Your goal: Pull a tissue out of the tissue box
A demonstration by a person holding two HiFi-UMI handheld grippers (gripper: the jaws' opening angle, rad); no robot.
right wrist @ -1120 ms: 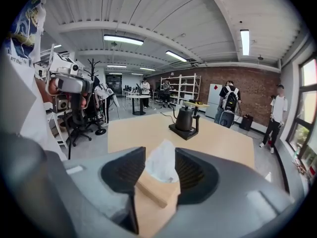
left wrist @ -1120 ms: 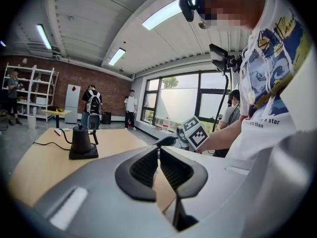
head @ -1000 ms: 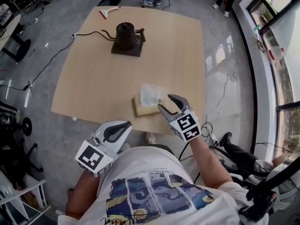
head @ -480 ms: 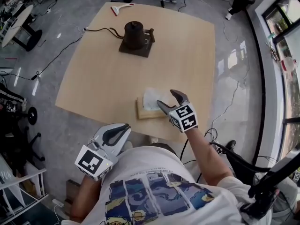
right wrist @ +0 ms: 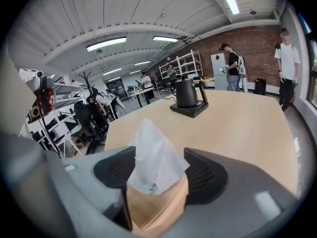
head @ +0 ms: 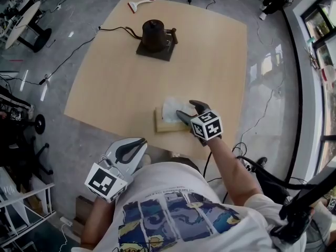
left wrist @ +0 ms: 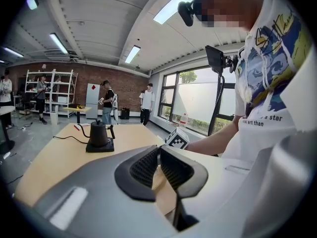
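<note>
A wooden tissue box point(head: 166, 125) lies near the table's front edge, with a white tissue point(head: 172, 109) standing up out of its top. My right gripper point(head: 185, 108) is down at the box, open, one jaw on either side of the tissue. In the right gripper view the tissue point(right wrist: 153, 160) stands between the two pads without either one pressing it, and the box point(right wrist: 151, 209) sits just under them. My left gripper point(head: 142, 140) hangs off the table's front edge by my body, shut and empty; in its own view the left gripper point(left wrist: 158, 150) has its pads together.
A dark kettle point(head: 156, 34) on a square base stands at the far side of the table point(head: 215, 62), its cable running off to the left. A white and red tool point(head: 140, 3) lies at the far edge. People stand beyond the table.
My right gripper has come down and forward from beside the box to the tissue, and its jaws now straddle it. The left gripper has stayed where it was.
</note>
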